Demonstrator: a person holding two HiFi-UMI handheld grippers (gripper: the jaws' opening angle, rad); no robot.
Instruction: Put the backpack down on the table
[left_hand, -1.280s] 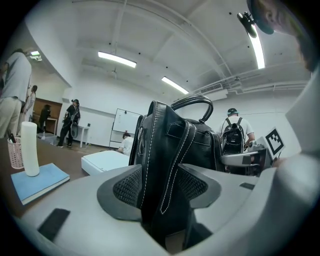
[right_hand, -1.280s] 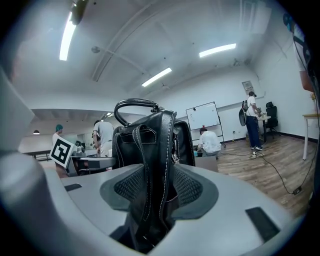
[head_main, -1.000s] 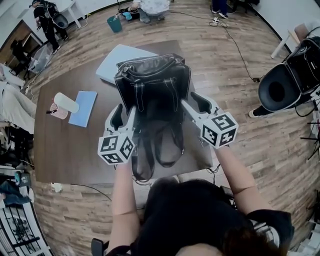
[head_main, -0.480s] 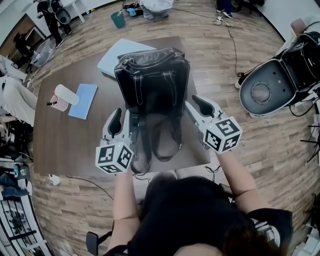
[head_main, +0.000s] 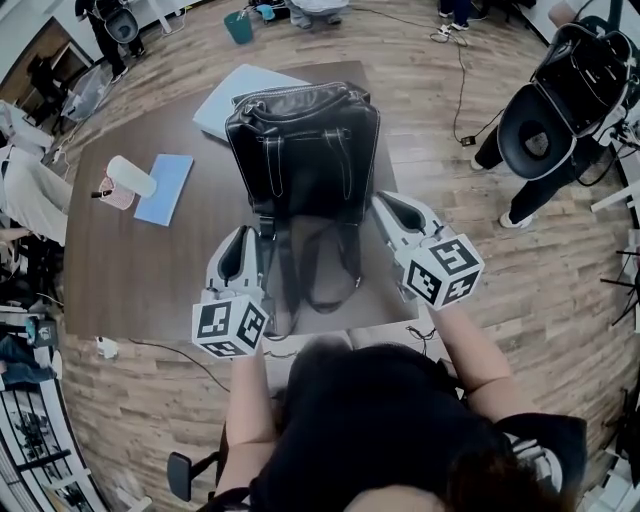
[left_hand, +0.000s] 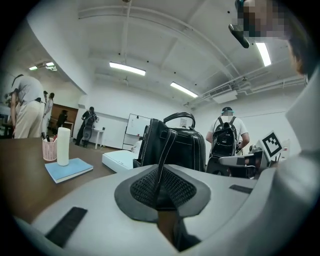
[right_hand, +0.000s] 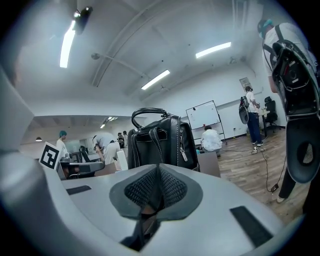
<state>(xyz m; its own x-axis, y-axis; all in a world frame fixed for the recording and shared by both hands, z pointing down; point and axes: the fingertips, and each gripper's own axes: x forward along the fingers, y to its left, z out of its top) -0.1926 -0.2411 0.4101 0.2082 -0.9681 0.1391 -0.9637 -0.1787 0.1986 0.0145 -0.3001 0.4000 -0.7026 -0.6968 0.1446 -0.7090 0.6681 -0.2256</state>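
Note:
The black leather backpack (head_main: 300, 140) stands upright on the dark brown table (head_main: 130, 270), its shoulder straps (head_main: 310, 270) trailing toward me. My left gripper (head_main: 247, 235) lies just left of the straps, below the bag's left corner. My right gripper (head_main: 385, 205) is by the bag's lower right corner. Both sets of jaws are closing, the pads nearly touching. In the left gripper view the backpack (left_hand: 175, 145) rises beyond the left gripper (left_hand: 159, 187); a strap lines up with the seam, but I see nothing held. In the right gripper view the right gripper (right_hand: 159, 185) has nothing between its pads and points at the backpack (right_hand: 157, 140).
A flat white case (head_main: 225, 100) lies behind the bag. A blue notebook (head_main: 165, 188), a white cylinder (head_main: 132, 177) and a pink cup (head_main: 117, 195) sit at the table's left. A person with a black backpack (head_main: 540, 120) stands at the right; others work at the far end.
Both grippers have drawn back toward me from the backpack's sides. Their jaws went from wide open to nearly together. The backpack stays upright on the table.

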